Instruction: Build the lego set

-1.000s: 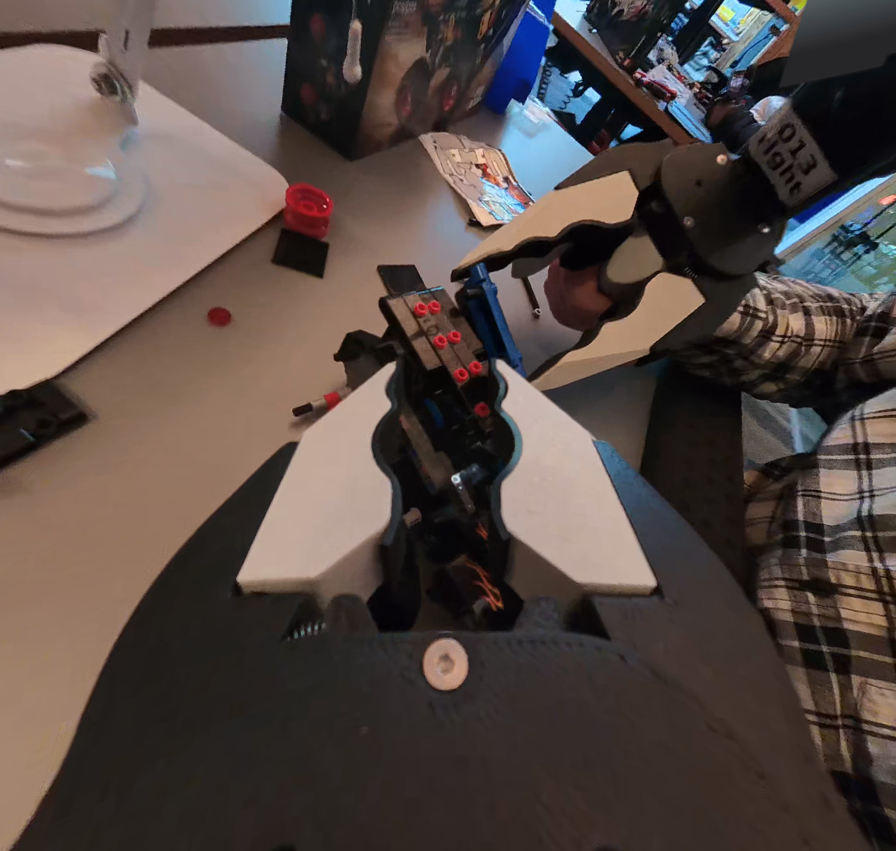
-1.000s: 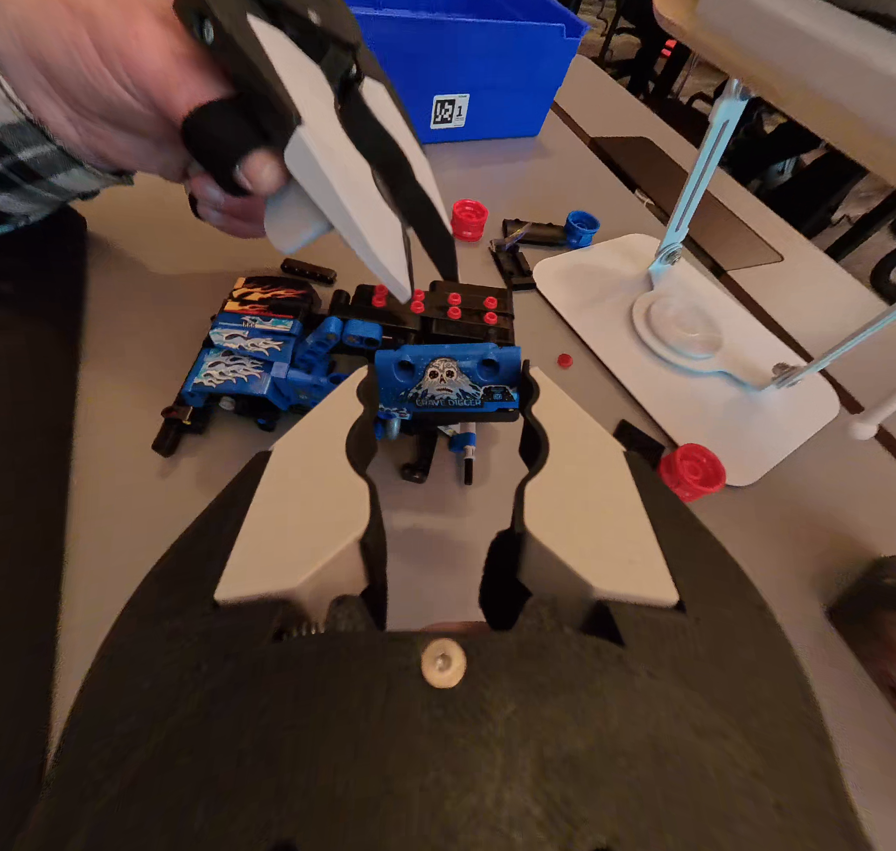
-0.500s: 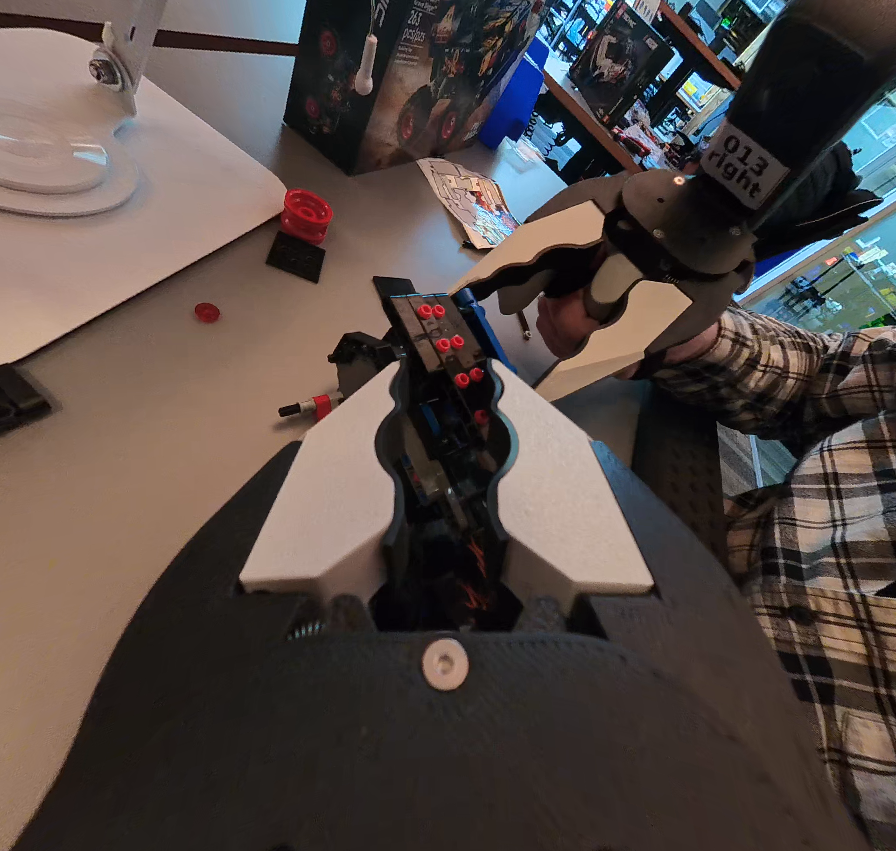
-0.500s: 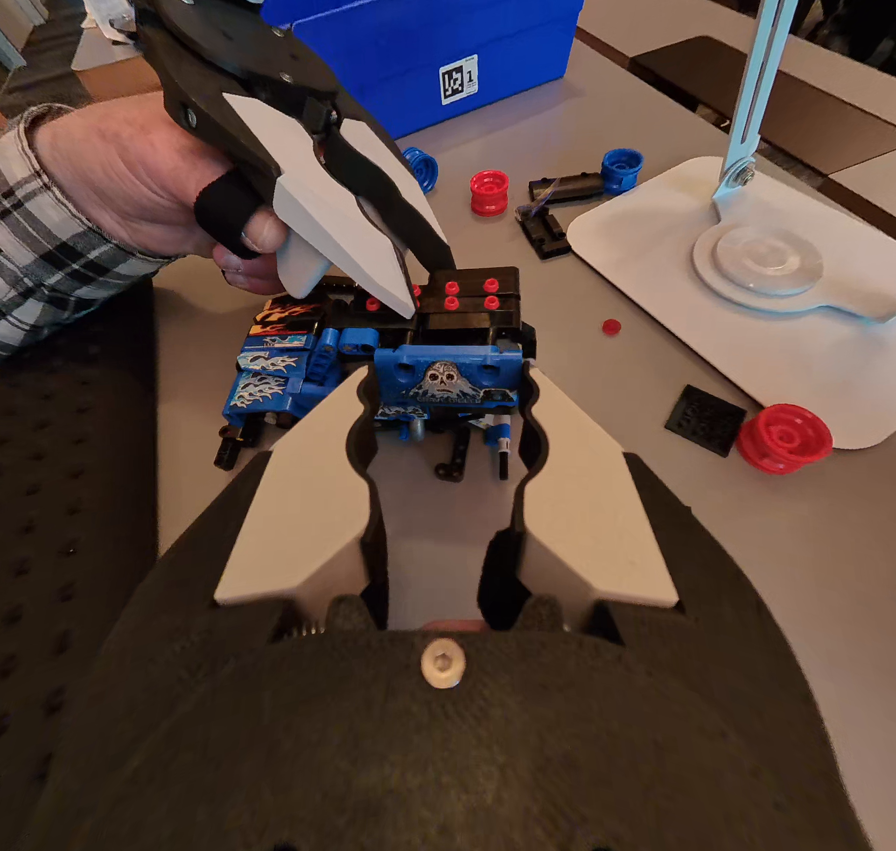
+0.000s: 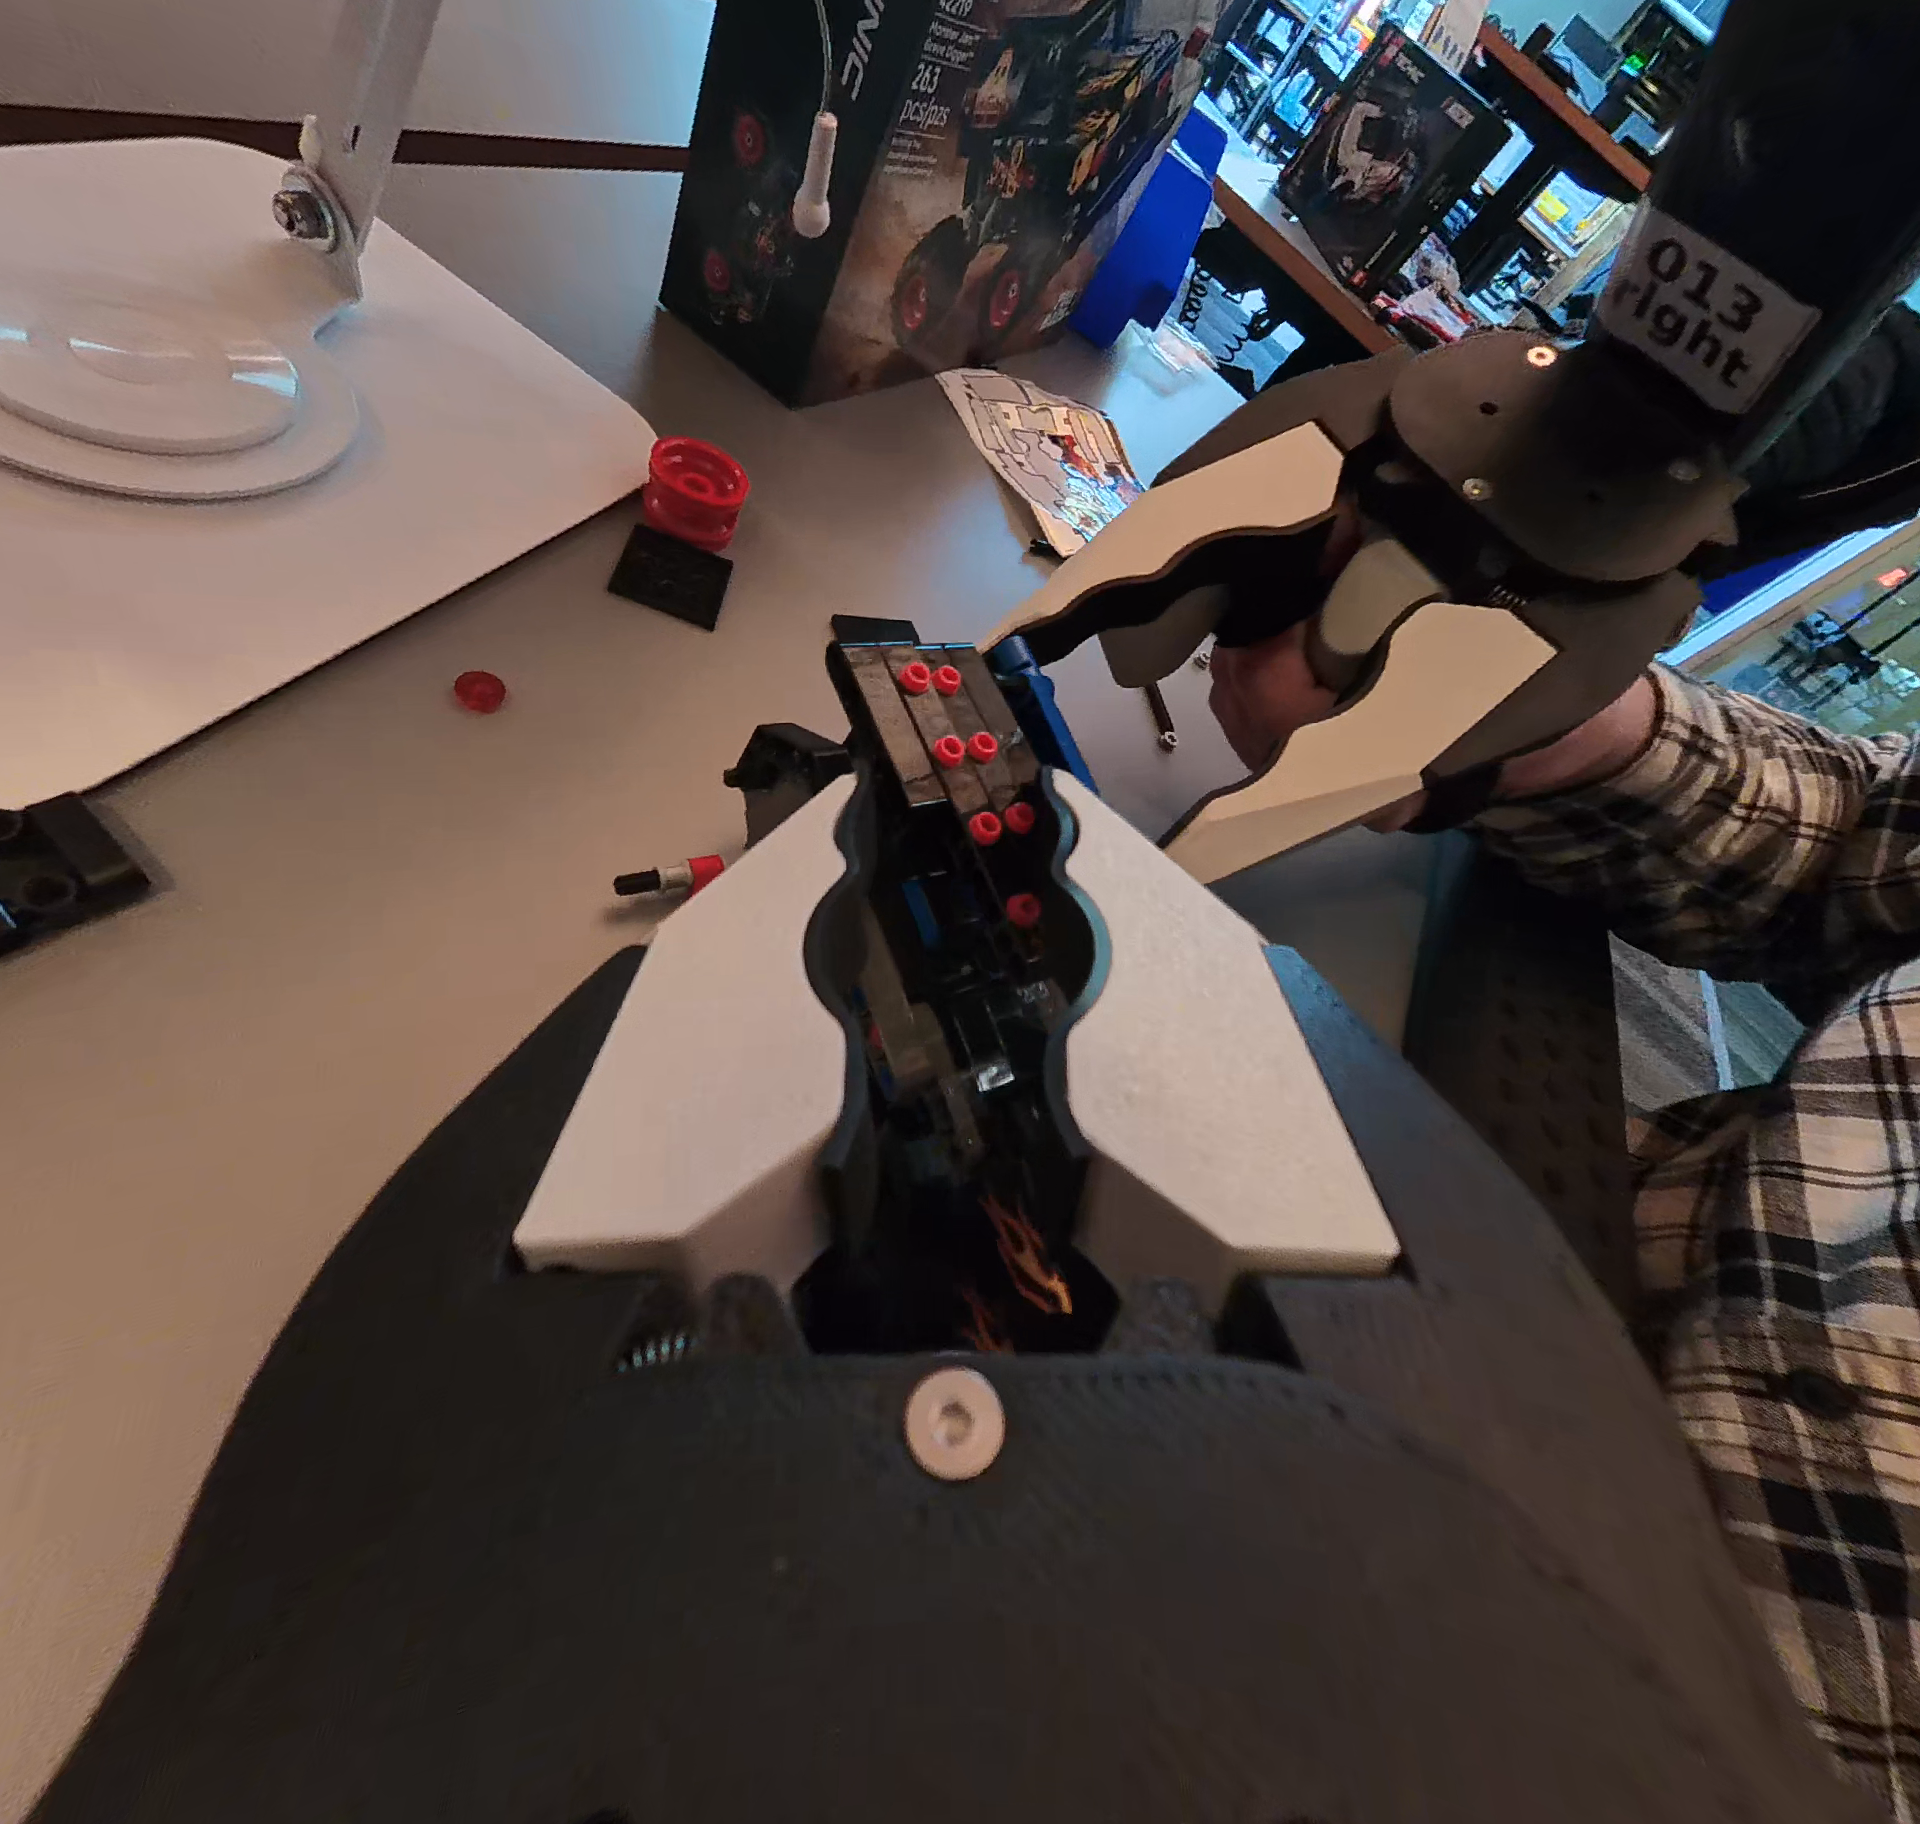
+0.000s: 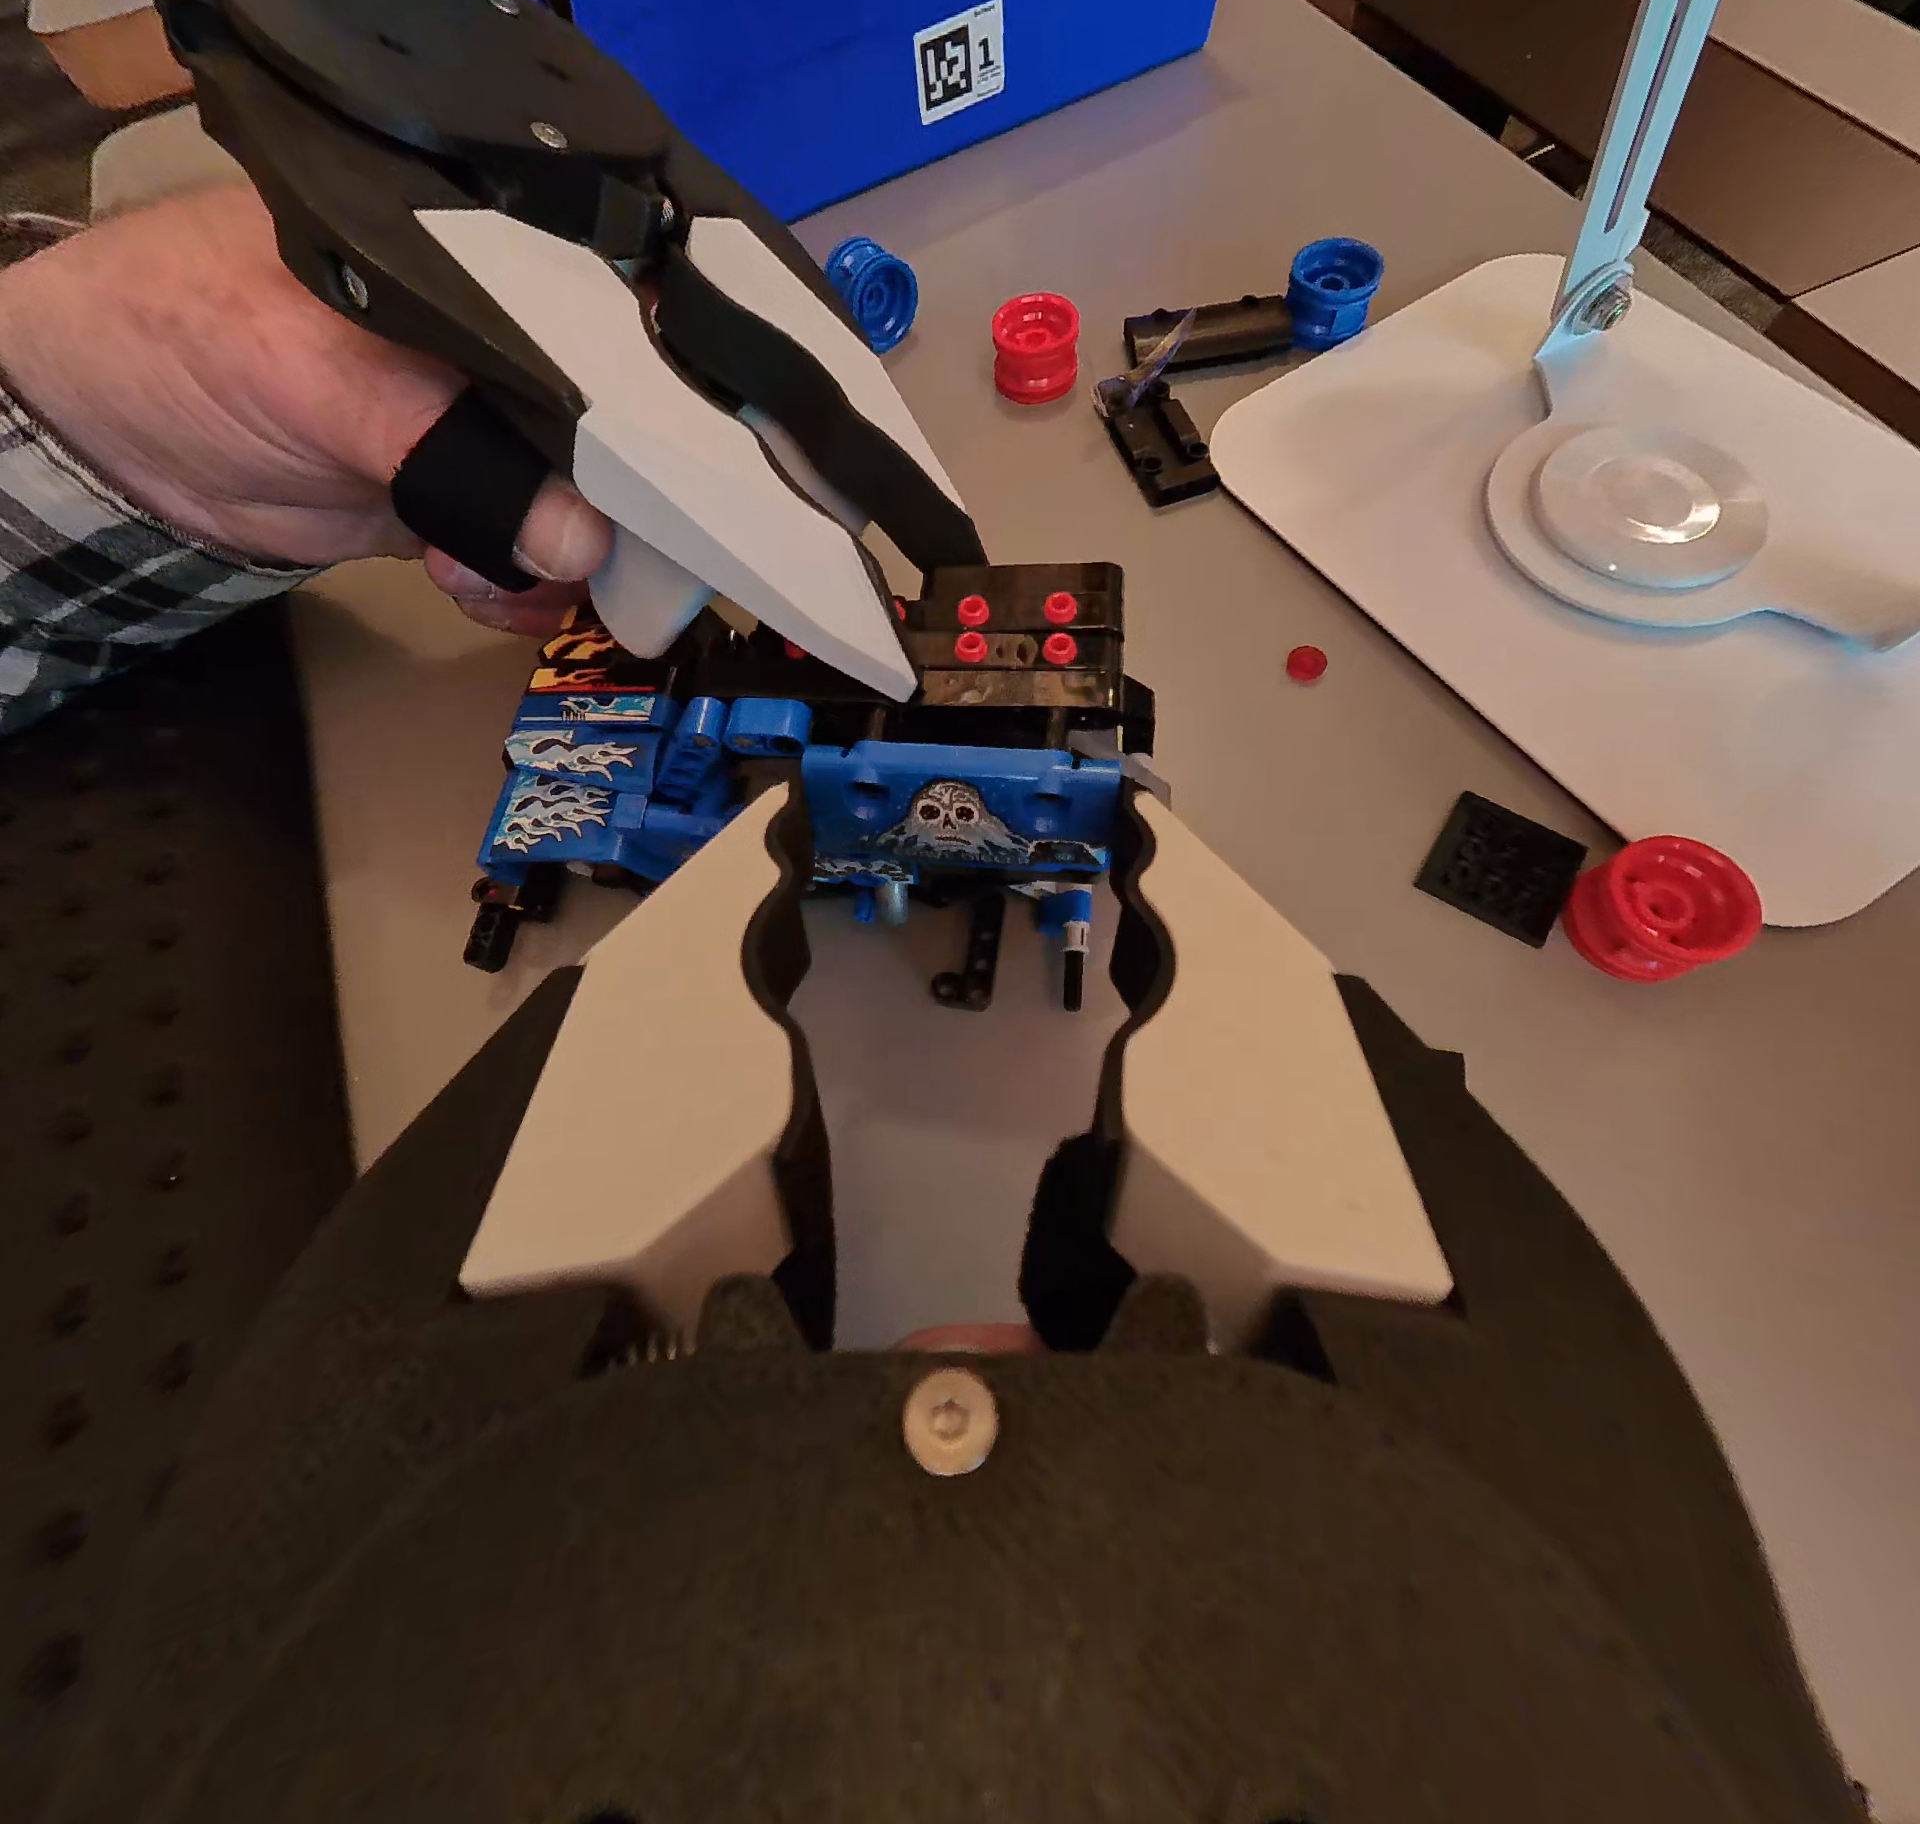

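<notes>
The partly built lego truck [image 6: 810, 735] lies on the grey table: black beams with red pins, blue flame panels, and a blue skull panel [image 6: 956, 808] facing my right gripper. My left gripper [image 5: 956, 798] is shut on the black beam part [image 5: 956, 735] from above; it also shows in the right wrist view [image 6: 894, 652]. My right gripper [image 6: 956, 808] is open, its fingertips flanking the skull panel's two ends. It shows open in the left wrist view [image 5: 1081, 735], right of the model. The model's underside is hidden.
Red wheels [image 6: 1662, 907] [image 6: 1034, 346], blue wheels [image 6: 873, 288] [image 6: 1335, 283], a black plate [image 6: 1496, 865] and a red stud [image 6: 1305, 662] lie around. A white stand base [image 6: 1455, 652] is right, a blue bin [image 6: 831, 29] behind. The set box [image 5: 935, 143] and booklet [image 5: 1060, 455] are beyond. Left and right tips are no more than a few centimetres apart.
My right gripper has moved in toward the model, so its open fingers now flank the blue skull panel. My left gripper keeps its hold on the black beams.
</notes>
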